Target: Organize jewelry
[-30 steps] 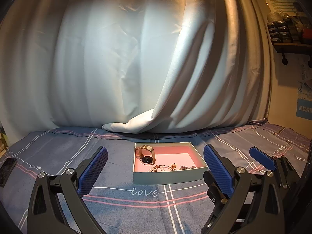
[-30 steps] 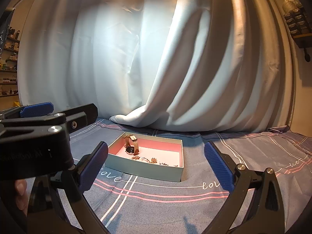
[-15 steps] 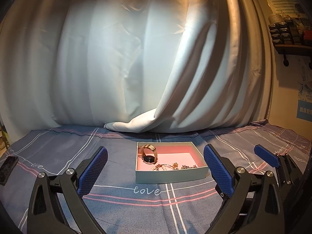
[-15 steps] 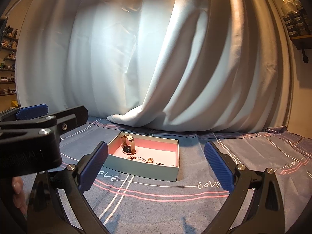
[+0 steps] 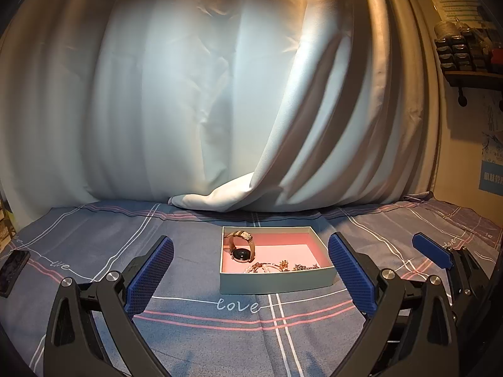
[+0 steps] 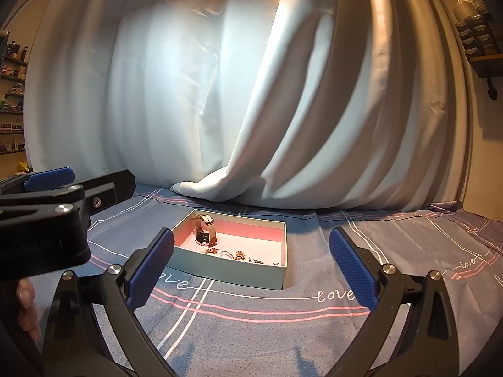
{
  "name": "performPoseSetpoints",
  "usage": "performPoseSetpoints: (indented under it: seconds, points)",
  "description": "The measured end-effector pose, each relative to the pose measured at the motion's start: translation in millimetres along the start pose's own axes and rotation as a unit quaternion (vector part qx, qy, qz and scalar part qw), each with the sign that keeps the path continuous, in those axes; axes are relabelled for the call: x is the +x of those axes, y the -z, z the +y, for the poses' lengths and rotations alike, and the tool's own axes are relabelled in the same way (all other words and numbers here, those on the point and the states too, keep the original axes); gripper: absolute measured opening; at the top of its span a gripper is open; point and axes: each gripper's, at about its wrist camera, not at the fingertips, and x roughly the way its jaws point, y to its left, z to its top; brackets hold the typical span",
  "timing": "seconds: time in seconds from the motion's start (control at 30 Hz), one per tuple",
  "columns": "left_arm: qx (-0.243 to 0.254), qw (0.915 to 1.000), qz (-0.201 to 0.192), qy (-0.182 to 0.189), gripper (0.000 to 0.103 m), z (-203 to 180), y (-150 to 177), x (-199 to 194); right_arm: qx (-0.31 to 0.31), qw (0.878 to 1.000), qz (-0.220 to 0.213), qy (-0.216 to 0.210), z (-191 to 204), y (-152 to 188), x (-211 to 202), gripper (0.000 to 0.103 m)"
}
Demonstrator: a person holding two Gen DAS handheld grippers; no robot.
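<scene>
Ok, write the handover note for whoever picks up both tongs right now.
Left tongs: open, empty, facing the box from the near side.
Right tongs: open, empty, beside the left.
Box: on the bedsheet, lid off. Watch stands at its back-left; small jewelry pieces lie loose along the front wall.
Done: everything visible is in the box.
Left: sorting the small pieces, if wanted.

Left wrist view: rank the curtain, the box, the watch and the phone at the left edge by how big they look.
1. curtain
2. box
3. watch and phone: they look alike, and the phone is cut off at the edge, so unranked.
</scene>
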Motion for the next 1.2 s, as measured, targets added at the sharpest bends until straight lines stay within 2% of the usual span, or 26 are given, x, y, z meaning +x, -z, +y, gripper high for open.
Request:
performPoseSetpoints:
  seconds: [0.33,0.43,0.63,0.83,1.2]
  points:
    - [-0.001,1.0000,0.008,0.001,0.097,1.2,1.4,1.2,-0.002,1.000,0.006,0.000,0.2,0.8,1.2,0.097]
    - [-0.005,0.9997,0.023,0.005,0.097,2.1,1.5,4.5,-0.004,1.000,0.006,0.000,1.0,1.2,0.7,0.097]
    - [0.005,0.9998,0.020,0.005,0.097,-0.6,2.9,6.2,-0.007,1.000,0.009,-0.003,1.9,2.1,1.2,0.097]
    - [-0.009,0.9994,0.032,0.009,0.097,3.4,4.0,9.6,-0.007,1.000,0.010,-0.004,1.0,3.8,2.3,0.097]
    - [-0.003,0.9994,0.036,0.005,0.097,-0.7,6.1,10.1,-0.004,1.000,0.011,0.001,-1.0,5.3,3.8,0.097]
